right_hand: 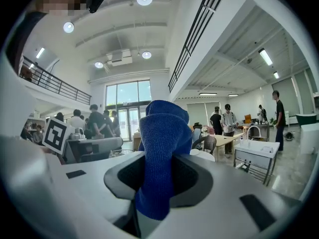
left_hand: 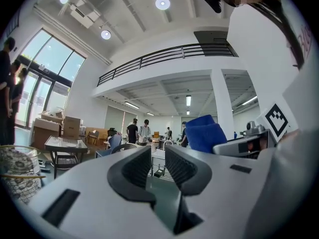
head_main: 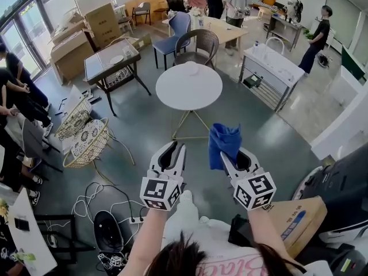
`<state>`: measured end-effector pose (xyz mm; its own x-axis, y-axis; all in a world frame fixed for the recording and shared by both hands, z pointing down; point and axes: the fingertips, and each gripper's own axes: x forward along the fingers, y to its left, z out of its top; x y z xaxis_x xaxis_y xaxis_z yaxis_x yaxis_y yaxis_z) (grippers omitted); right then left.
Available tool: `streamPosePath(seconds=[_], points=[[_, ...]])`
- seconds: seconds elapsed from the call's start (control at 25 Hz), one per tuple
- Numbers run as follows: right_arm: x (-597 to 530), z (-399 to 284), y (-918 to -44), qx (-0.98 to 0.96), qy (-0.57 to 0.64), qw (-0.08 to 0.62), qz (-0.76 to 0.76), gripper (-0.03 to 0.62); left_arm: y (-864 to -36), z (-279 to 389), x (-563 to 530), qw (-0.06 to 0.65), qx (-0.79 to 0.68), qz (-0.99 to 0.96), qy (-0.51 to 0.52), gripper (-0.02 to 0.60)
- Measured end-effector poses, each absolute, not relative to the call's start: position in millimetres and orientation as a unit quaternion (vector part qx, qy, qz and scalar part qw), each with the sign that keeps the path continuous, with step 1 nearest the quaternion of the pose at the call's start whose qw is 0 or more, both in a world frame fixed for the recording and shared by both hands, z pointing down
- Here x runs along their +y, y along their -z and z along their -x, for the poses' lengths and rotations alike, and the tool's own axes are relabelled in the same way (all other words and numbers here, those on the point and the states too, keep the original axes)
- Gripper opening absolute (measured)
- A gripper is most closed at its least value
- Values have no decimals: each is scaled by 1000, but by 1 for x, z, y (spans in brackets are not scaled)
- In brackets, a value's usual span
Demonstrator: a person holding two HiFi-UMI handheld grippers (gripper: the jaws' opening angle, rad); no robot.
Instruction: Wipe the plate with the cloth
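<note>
The round white table (head_main: 188, 86) stands ahead of me, and a small white plate (head_main: 191, 68) sits near its far edge. Both grippers are held level in the air, short of the table. My right gripper (head_main: 234, 154) (right_hand: 158, 169) is shut on a blue cloth (head_main: 223, 142) (right_hand: 162, 138), which bunches up above the jaws. The cloth (left_hand: 204, 132) also shows at the right of the left gripper view. My left gripper (head_main: 177, 149) (left_hand: 158, 159) hangs beside it, its jaws a narrow gap apart with nothing between them.
A grey woven chair (head_main: 198, 43) and a blue chair (head_main: 175, 30) stand behind the table. Two wicker chairs (head_main: 86, 140) and a glass table (head_main: 112, 59) are at the left. A white sink stand (head_main: 270, 68) is at the right. Cables (head_main: 109, 203) lie near my feet, a cardboard box (head_main: 296, 220) beside me.
</note>
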<state>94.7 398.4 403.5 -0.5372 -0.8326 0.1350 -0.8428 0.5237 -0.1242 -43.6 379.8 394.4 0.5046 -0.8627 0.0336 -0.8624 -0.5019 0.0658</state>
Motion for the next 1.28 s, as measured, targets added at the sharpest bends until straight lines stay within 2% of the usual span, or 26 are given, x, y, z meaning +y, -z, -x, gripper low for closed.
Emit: streamPosePath(seconds=[0.4, 0.76, 1.08, 1.16, 1.28], points=[[336, -92, -410, -874, -88, 17, -478, 132, -398, 47, 304, 41, -498, -866, 14, 83], [233, -83, -414, -869, -96, 32, -484, 133, -409, 52, 201, 65, -488, -870, 18, 84], [141, -66, -422, -861, -106, 41, -496, 133, -410, 76, 110, 48, -499, -865, 10, 86], [122, -64, -424, -859, -107, 42, -499, 133, -414, 77, 92, 46, -495, -867, 2, 102], [98, -62, -425, -857, -109, 44, -502, 133, -421, 78, 67, 80, -483, -872, 4, 124]])
